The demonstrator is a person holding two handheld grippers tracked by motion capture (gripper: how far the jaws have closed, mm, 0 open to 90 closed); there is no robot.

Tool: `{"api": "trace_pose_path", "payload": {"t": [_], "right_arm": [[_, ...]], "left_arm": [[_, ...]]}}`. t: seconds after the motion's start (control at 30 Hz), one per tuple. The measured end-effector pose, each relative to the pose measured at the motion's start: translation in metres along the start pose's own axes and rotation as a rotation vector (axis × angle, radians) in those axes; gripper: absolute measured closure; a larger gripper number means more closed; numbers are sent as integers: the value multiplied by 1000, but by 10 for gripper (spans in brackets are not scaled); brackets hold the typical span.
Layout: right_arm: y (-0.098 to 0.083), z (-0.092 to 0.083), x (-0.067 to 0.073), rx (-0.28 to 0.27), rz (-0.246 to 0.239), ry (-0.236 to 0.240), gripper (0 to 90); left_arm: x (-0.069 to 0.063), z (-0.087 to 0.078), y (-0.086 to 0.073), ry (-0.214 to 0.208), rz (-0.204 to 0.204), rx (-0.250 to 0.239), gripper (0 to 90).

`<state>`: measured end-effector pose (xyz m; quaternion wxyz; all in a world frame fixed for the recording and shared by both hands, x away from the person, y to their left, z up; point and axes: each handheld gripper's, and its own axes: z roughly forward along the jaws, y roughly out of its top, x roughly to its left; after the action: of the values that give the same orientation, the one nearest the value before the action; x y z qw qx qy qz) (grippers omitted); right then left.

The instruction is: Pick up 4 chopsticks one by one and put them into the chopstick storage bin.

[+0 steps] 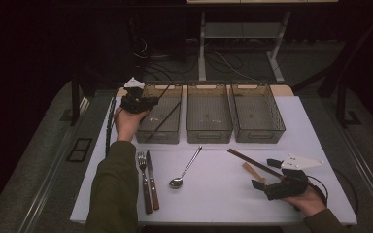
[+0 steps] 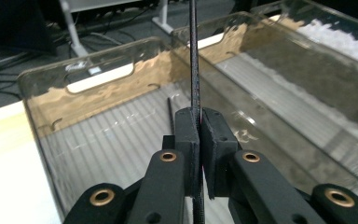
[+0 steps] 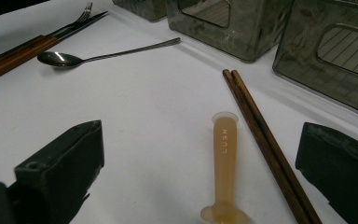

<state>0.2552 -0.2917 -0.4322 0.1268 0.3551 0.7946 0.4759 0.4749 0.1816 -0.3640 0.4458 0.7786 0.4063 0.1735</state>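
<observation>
My left gripper [image 1: 150, 102] hovers over the left clear bin [image 1: 158, 136], with its jaws shut on a thin black chopstick [image 2: 194, 56] that stands up out of the pads. A second black chopstick [image 1: 165, 119] lies slanted inside that bin [image 2: 93, 100]. Near the table's front right, my right gripper [image 1: 266, 174] rests open. Between its wide-apart jaws, in the right gripper view, lie an amber plastic piece [image 3: 225, 154] and a pair of brown wooden chopsticks [image 3: 261, 135]; neither touches the pads.
Two more clear bins, middle [image 1: 209, 136] and right [image 1: 260, 137], stand in a row at the back of the white table. A spoon [image 1: 187, 167] lies mid-table; a fork [image 1: 143, 179] and a wooden-handled knife [image 1: 152, 180] lie beside my left sleeve.
</observation>
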Motion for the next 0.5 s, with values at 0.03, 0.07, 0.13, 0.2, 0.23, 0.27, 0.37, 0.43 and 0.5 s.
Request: {"api": "trace_pose_path", "payload": {"t": [0.03, 0.07, 0.13, 0.2, 0.23, 0.27, 0.37, 0.43, 0.5], "right_arm": [[0, 0, 0, 1, 1, 0, 14], [0, 0, 0, 1, 2, 0, 14], [0, 0, 0, 0, 1, 0, 14], [0, 0, 0, 0, 0, 0, 14], [0, 0, 0, 0, 0, 0, 13], [0, 0, 0, 0, -1, 0, 14], [0, 0, 0, 1, 2, 0, 14], [0, 0, 0, 0, 0, 1, 14], [0, 0, 0, -1, -1, 1, 14]], "left_arm": [[0, 1, -1, 3, -3, 5, 850], [1, 2, -2, 7, -2, 16, 850], [2, 3, -4, 11, -4, 20, 850], [2, 5, -5, 17, -2, 31, 850], [2, 6, -6, 19, -1, 37, 850], [2, 7, -7, 21, -7, 34, 850], [3, 9, -10, 22, -11, 45, 850], [3, 11, -11, 27, -4, 64, 850], [3, 12, -12, 29, -7, 72, 850]]}}
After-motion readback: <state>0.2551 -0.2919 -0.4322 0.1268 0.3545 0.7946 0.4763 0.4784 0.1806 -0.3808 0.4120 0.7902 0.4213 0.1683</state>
